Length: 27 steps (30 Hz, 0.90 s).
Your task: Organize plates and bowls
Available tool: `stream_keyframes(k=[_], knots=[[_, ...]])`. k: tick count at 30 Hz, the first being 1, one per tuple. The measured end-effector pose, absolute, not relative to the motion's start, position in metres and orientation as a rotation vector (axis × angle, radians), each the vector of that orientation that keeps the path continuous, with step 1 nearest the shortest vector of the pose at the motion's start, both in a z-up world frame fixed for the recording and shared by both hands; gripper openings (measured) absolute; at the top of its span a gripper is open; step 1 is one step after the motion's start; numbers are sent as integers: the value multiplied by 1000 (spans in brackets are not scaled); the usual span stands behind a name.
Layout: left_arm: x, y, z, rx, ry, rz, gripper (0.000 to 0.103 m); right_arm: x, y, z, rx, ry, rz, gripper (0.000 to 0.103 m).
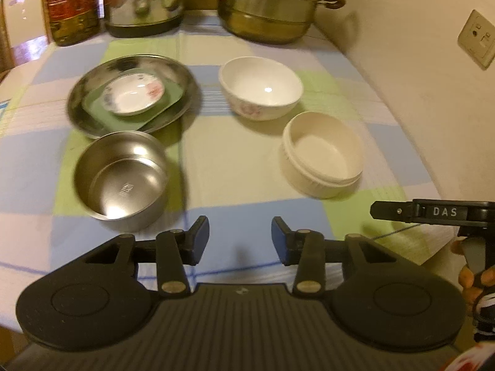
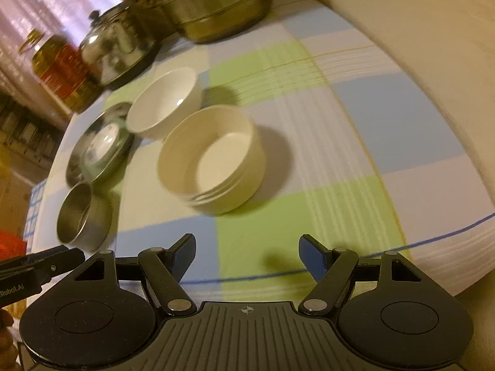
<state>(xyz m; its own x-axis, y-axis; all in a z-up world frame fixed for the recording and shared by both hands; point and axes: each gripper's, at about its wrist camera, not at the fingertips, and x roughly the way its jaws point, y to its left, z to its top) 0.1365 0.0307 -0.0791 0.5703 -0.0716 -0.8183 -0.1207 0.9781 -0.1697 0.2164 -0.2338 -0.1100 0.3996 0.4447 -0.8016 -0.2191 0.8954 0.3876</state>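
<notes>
Approaching bench with both grippers, fingers of left gripper (image 1: 239, 236) and right gripper (image 2: 247, 255) parted, empty. Steel bowl (image 1: 120, 179) near left; ribbed cream bowl (image 2: 212, 160) ahead of right. My concern: smooth steel wall slipping; blurred views spoiling aim.

**Checked cloth, dishes spread across it**

A table (image 1: 235, 167) covered with a checked cloth (image 1: 402, 167) in blue, green and pale squares carries everything. At the far edge stand an oil bottle (image 1: 72, 3), a shiny kettle (image 1: 142, 3) and a stacked steamer pot (image 1: 269, 9). Nearer lie a steel plate (image 1: 92, 123), a steel bowl (image 1: 120, 179) just beside its near rim, a white flowered bowl (image 1: 260, 92) and, near that one, a cream ribbed bowl (image 1: 321, 157).
</notes>
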Motion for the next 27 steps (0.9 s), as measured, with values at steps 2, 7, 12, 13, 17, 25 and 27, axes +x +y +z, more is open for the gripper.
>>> stream_keyframes(k=[2, 7, 12, 13, 17, 25, 27], knots=[[146, 28, -82, -224, 959, 0, 35, 221, -236, -109, 232, 1063, 401, 74], [171, 20, -85, -198, 932, -34, 31, 233, -237, -107, 235, 1014, 387, 72], [197, 14, -90, -196, 923, -64, 30, 244, -228, -108, 232, 989, 396, 60], [203, 11, -90, -193, 925, -67, 30, 246, -226, -108, 233, 983, 400, 57], [223, 6, -97, -194, 932, -77, 30, 254, -217, -110, 216, 965, 403, 47], [247, 0, -114, -207, 980, -62, 28, 270, -208, -119, 199, 973, 375, 34], [250, -1, -116, -210, 989, -66, 25, 273, -207, -121, 199, 977, 374, 30]])
